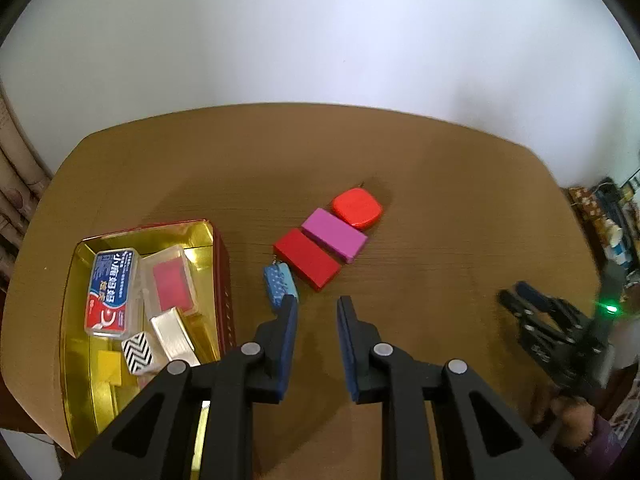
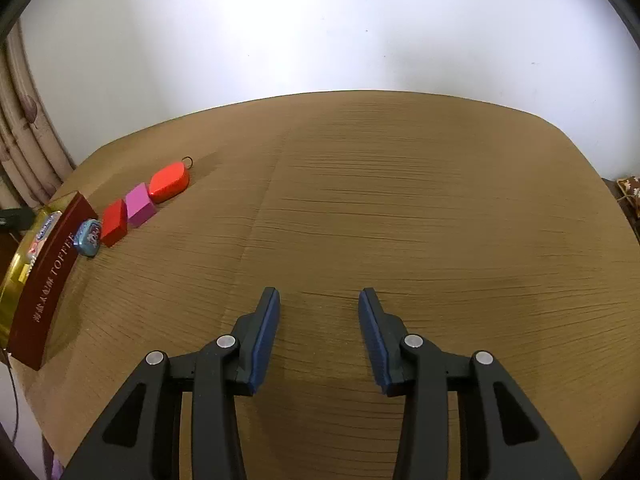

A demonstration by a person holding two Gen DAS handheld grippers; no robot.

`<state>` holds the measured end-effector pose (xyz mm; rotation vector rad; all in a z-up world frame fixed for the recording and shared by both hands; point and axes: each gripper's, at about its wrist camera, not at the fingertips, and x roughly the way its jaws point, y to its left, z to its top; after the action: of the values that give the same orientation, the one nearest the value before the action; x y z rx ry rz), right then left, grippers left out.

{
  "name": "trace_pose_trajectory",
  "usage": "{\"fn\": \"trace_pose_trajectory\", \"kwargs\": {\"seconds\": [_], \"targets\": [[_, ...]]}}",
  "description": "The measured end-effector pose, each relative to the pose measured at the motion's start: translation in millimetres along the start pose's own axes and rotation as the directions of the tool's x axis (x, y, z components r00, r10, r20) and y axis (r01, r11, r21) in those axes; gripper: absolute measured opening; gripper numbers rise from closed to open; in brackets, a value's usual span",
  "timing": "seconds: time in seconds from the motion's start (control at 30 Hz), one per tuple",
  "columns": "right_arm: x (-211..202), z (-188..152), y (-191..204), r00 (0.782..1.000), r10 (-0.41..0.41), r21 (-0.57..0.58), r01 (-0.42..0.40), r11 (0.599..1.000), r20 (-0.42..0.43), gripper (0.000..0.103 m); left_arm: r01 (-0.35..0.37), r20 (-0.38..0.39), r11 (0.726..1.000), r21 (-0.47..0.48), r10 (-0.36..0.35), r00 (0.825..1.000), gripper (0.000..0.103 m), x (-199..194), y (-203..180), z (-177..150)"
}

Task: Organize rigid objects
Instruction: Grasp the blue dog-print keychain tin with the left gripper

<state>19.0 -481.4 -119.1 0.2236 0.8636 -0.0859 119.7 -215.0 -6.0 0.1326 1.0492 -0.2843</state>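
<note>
A red tin with a gold inside (image 1: 80,344) sits at the table's left and holds several small boxes. A row lies on the table beside it: a small blue case (image 1: 280,282), a red block (image 1: 306,258), a pink block (image 1: 334,234) and a red rounded case (image 1: 357,207). My left gripper (image 1: 317,304) is open and empty just in front of the blue case and red block. My right gripper (image 2: 319,296) is open and empty over bare table; the tin (image 2: 44,280) and the row, led by the blue case (image 2: 89,237), lie far to its left.
The round wooden table (image 2: 400,200) stands against a white wall. The right gripper (image 1: 548,316) shows at the right of the left wrist view. Curtains (image 2: 24,140) hang at the far left, clutter (image 1: 612,216) beyond the table's right edge.
</note>
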Motion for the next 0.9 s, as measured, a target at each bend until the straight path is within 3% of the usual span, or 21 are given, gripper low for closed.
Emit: {"fn": "trace_pose_trajectory", "kwargs": {"seconds": [0.17,0.63,0.9], "targets": [[-1,1,-5,1.000,0.023,0.004,-0.023,1.000,0.001,0.040,-0.030,-0.017,0.999,0.023,0.030,0.999,0.021,18,-1,3],[-9,-1,-10,0.999,0.050,0.002,-0.050,0.999,-0.004,0.045,-0.086,-0.117,0.996,-0.022,0.083,0.990,0.021,67,13,12],[-11,-1,-11,0.998,0.055,-0.001,-0.055,0.998,-0.008,0.048,-0.116,-0.116,0.993,-0.032,0.111,0.987,0.023,80,18,16]]}}
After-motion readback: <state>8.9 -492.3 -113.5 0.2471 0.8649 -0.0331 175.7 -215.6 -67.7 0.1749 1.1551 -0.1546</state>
